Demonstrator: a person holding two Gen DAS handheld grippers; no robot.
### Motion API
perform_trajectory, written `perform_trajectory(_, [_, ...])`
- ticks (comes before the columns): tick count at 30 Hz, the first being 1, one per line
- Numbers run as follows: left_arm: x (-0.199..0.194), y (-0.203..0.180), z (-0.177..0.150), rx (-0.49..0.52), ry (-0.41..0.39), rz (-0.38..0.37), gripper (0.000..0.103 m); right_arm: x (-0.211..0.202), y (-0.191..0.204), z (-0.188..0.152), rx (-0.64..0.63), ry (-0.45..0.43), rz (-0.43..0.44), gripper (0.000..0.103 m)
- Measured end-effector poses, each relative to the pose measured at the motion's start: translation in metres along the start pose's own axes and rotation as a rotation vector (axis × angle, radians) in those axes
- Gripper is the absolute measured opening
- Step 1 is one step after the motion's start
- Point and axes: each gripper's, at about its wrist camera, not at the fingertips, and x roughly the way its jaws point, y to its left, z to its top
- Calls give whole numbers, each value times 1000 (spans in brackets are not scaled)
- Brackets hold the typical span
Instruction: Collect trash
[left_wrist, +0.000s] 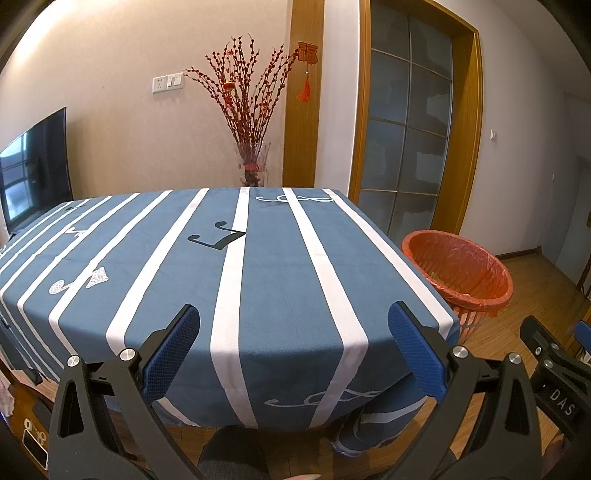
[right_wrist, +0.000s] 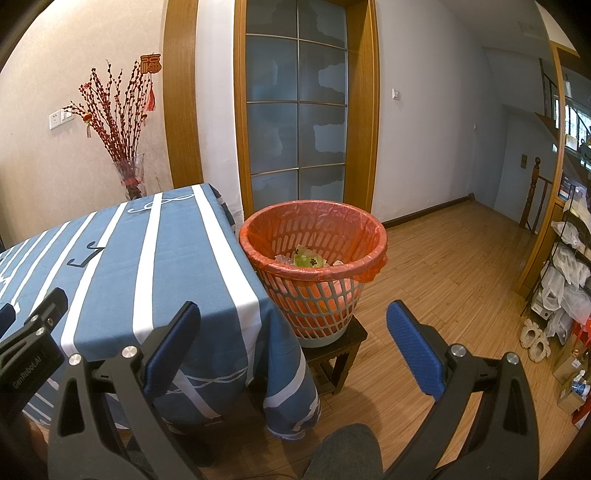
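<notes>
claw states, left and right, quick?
Left claw: open, holding nothing.
Right claw: open, holding nothing.

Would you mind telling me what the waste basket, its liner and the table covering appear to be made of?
The waste basket looks like matte moulded plastic, judging by its slotted lattice wall. Its liner seems to be thin orange plastic film: translucent, wrinkled, glossy. The table covering appears to be matte woven fabric, draping in soft folds.

One table, one bin, two grippers.
One table (left_wrist: 258, 277) under a striped cloth; one basket (right_wrist: 314, 291) with an orange liner on one stool (right_wrist: 340, 350); one vase of red branches (left_wrist: 253, 162); one television (left_wrist: 35, 166); two grippers, left (left_wrist: 291, 347) and right (right_wrist: 293, 345), both spread wide.
</notes>
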Motion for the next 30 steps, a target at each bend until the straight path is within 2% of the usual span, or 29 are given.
perform_trajectory(30, [2, 4, -1, 2, 9, 8, 100, 0, 0, 1, -1, 1, 0, 98])
